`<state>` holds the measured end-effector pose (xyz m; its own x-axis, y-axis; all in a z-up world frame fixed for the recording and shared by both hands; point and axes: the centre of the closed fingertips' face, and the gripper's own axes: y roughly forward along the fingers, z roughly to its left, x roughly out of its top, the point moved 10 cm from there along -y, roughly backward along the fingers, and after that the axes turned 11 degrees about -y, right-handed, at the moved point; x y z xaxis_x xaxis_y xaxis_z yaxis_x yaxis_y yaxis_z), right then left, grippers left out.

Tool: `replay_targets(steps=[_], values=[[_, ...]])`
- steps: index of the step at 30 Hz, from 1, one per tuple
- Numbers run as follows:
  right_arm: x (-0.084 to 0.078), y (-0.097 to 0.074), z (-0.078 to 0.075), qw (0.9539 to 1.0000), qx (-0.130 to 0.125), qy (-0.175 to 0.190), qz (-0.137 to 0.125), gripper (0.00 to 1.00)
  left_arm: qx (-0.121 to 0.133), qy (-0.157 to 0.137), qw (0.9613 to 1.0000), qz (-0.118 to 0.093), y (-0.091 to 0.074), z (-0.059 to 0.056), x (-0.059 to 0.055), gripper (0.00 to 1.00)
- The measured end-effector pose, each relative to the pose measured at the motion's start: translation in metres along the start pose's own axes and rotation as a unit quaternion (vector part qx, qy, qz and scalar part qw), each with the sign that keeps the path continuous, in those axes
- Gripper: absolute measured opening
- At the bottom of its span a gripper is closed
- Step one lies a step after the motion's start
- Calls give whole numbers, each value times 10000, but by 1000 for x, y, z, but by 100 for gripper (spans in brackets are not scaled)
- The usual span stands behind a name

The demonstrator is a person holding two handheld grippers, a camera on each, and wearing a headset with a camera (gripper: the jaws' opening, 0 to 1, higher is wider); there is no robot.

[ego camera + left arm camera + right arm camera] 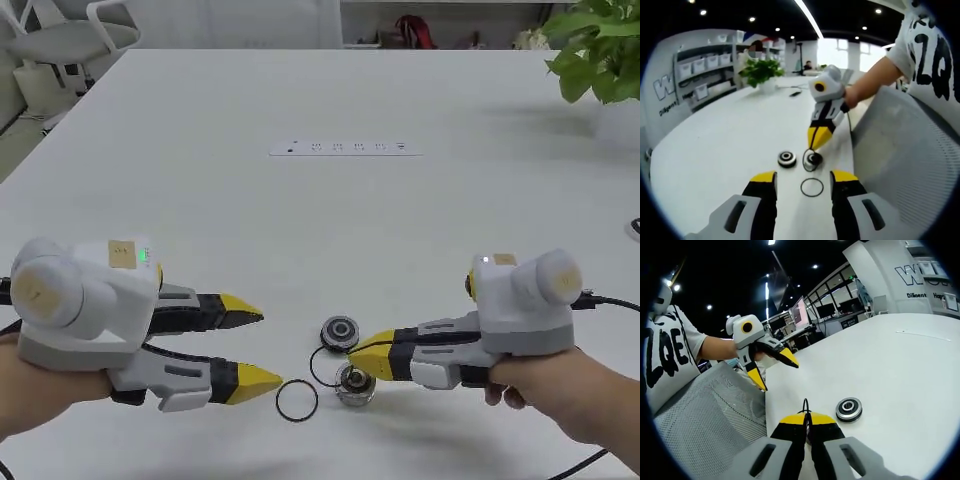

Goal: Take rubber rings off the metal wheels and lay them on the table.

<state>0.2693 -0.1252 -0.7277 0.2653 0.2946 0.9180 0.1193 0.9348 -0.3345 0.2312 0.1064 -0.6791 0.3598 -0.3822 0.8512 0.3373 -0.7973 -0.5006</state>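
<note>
My right gripper (352,348) (807,416) is shut on a thin black rubber ring (314,366) (805,404) that loops off the nearer metal wheel (354,386) (814,159). A second wheel (340,332) (848,409) (787,159), with its black ring still on it, sits just beyond. One loose ring (297,400) (812,187) lies flat on the white table (330,230). My left gripper (250,347) (804,176) is open with nothing between its jaws, a short way left of the loose ring. In the left gripper view the right gripper (816,143) points down at the nearer wheel.
A flush power socket strip (345,148) lies mid-table, farther off. A potted plant (598,50) stands at the far right corner and a cable end (634,228) at the right edge. A grey mesh chair (910,150) is beside the table's near edge.
</note>
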Motion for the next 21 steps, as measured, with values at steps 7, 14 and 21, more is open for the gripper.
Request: replay_targets(steps=[7,14,21], values=[[2,6,0,9999,118,-28,50,0,15,-8,10000,12,-3,1,-2,45],[5,13,2,9996,229,-76,116,0,27,-45,10000,35,-7,2,-5,49],[6,19,0,9994,281,-107,176,0,58,-90,9999,60,-12,3,-8,52]])
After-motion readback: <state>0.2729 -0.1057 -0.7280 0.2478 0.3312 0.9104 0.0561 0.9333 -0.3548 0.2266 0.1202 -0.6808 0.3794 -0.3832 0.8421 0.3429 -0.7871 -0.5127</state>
